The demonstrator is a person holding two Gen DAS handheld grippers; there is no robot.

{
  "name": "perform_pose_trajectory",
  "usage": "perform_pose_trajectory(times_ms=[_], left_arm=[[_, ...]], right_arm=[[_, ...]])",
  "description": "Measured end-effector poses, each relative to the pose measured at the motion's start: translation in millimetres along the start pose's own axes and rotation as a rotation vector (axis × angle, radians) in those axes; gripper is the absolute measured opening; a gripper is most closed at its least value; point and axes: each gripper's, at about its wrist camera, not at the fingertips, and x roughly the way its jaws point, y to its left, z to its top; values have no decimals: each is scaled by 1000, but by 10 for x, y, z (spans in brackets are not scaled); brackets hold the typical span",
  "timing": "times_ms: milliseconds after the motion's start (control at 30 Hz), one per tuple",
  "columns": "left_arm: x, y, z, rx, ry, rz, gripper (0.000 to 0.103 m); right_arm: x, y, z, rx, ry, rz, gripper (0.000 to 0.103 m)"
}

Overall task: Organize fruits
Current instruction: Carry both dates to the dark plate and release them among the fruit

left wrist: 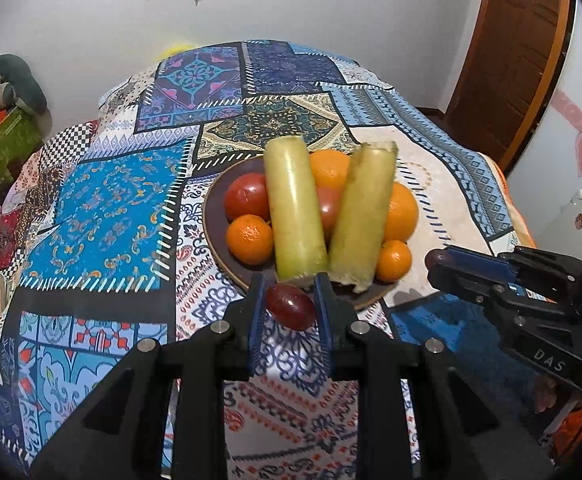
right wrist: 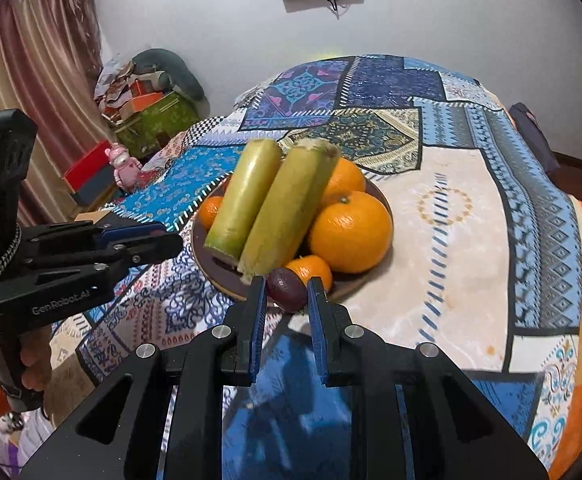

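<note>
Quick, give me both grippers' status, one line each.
Left gripper: shut on a dark red grape.
Right gripper: shut on a dark purple grape.

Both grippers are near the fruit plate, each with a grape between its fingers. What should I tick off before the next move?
1. Left gripper shut on its grape: ok.
2. Right gripper shut on the second grape: ok.
3. Grippers apart from each other: ok.
4. Bare room on the plate: ok, but only at the near rim.
5. Cane pieces lying steady on the pile: cannot tell.
</note>
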Motion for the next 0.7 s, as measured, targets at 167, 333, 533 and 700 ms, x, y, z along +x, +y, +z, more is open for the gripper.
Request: perform_pose_trajectory(times_ms=[167,333,533,700], left_arm=[[95,90,79,-12,3,-8,24],[168,97,115,-13,3,-17,23],[294,190,147,-50,6,5,24],[323,191,153,-49,-9,22,24]], right_arm=[[82,6,48,-2,1,-7,19],[163,-15,58,6,14,-15,19],[217,-17,83,2,13,-29,19],[234,-21,85,2,11,-31,19]])
